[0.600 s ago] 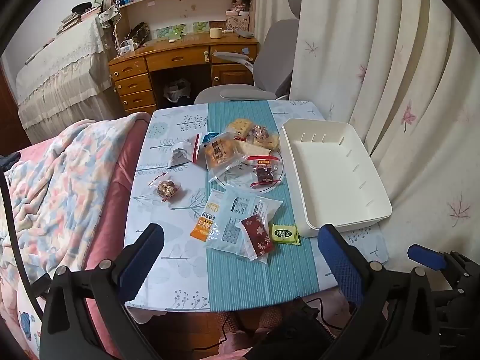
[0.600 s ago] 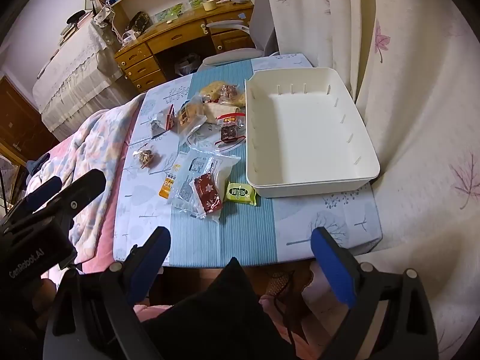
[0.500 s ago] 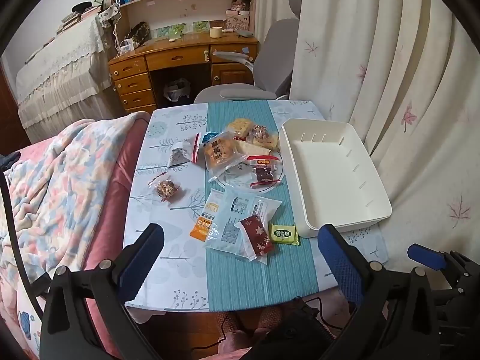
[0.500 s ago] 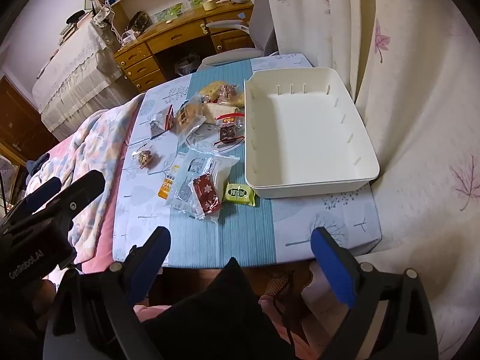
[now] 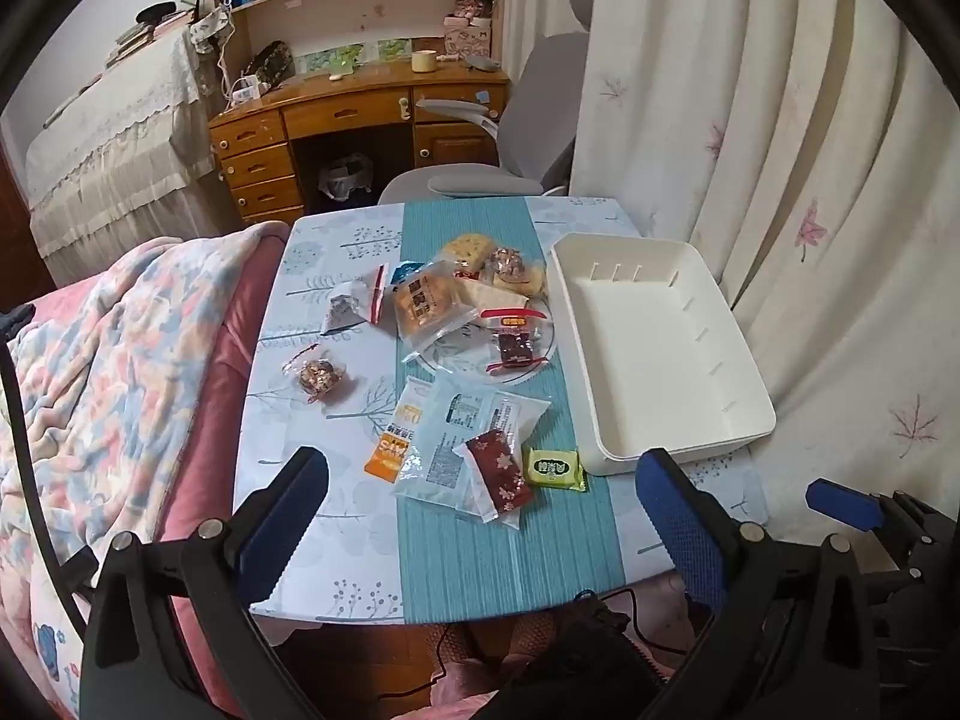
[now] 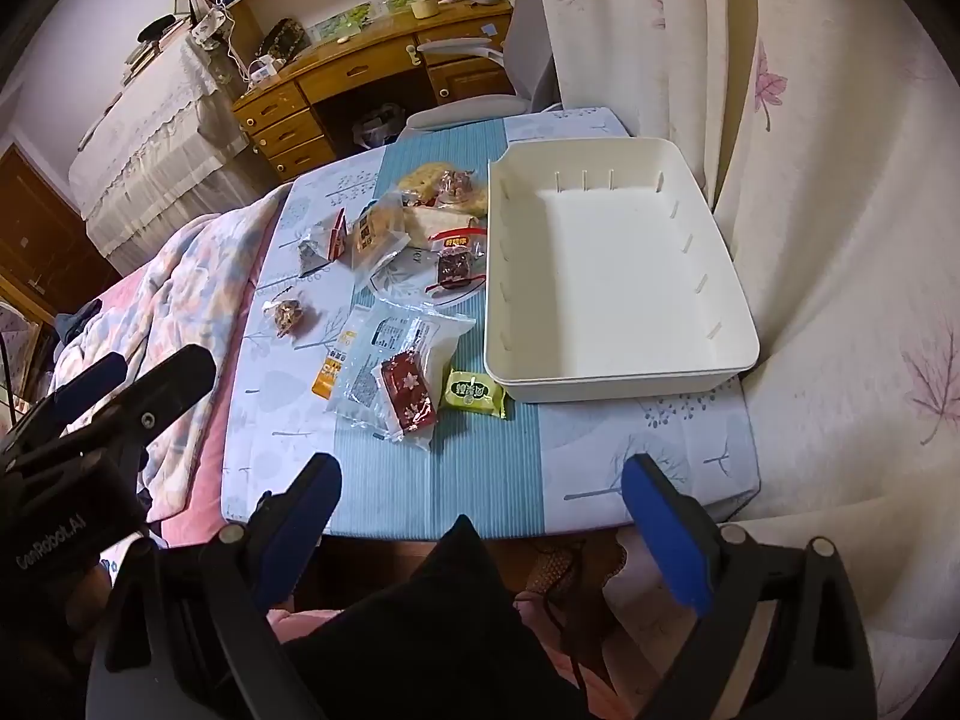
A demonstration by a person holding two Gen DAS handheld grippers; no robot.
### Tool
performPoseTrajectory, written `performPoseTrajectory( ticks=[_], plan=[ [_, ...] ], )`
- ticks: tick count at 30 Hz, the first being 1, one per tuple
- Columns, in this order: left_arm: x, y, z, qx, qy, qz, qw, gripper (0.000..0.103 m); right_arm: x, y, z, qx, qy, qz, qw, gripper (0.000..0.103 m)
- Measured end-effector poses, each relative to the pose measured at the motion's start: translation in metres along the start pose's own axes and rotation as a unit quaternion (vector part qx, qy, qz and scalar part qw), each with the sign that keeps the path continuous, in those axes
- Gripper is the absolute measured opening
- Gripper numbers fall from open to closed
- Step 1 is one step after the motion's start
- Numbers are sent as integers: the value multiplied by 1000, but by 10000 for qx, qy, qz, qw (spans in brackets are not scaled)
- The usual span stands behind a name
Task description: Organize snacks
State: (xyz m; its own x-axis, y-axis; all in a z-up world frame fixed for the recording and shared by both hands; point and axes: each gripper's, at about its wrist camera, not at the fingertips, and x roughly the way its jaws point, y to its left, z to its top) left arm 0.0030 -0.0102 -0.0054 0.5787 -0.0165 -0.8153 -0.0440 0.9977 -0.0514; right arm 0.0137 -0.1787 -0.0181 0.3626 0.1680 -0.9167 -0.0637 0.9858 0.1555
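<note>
left gripper [image 5: 480, 498] tilted downward, jaws spread wide, empty; right gripper [image 6: 480, 504] likewise, pitched steeper, nothing held.

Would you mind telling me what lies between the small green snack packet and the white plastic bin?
Nothing: in both wrist views the small green snack packet lies just beside the white plastic bin's near corner, with only teal table runner around it.

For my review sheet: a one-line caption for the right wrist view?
Open right gripper hovers before table's near edge; snack packets lie scattered beside an empty white bin.
</note>
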Motion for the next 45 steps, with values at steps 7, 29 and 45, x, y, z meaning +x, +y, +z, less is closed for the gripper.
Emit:
performPoseTrajectory(
  ticks=[7,29,45],
  plan=[
    [-2,-6,0,31,-14,-15,10000,102,2,-7,3,10,8,6,10000,95],
    [-5,-27,-1,-239,-54,297,9993,102,6,-33,18,-316,-26,329,9990,95],
    [-18,-12,-26,-903,35,662,9937,102,4,-39,13,-572,-50,755,9955,95]
  ],
)
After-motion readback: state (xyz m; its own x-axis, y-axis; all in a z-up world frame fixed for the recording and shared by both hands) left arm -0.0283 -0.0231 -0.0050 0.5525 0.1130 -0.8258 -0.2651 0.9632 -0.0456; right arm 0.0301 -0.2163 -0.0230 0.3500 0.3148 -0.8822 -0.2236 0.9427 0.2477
